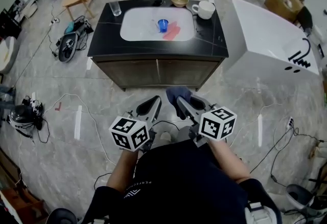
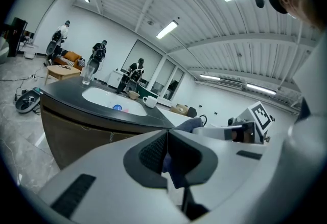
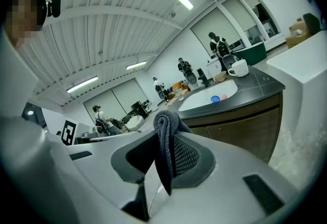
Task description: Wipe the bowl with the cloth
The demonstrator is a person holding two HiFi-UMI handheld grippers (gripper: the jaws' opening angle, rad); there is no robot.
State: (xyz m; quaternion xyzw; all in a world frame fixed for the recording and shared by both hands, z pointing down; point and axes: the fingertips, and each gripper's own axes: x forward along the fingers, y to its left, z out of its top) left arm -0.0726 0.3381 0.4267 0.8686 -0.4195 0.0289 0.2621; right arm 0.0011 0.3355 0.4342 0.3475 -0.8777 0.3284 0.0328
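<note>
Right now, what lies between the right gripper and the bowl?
Head view: floor, the cabinet front, then the white sink with a blue cup; the bowl sits just beyond it.

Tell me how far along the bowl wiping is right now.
Done: the cloth is picked up and clamped in the right tongs. In hand: the person stands back from the counter, with both tongs held low in front of it. Left: the bowl sits at the counter's far edge, not yet touched, so reaching it and all the wiping remain. The left tongs are shut and empty.
</note>
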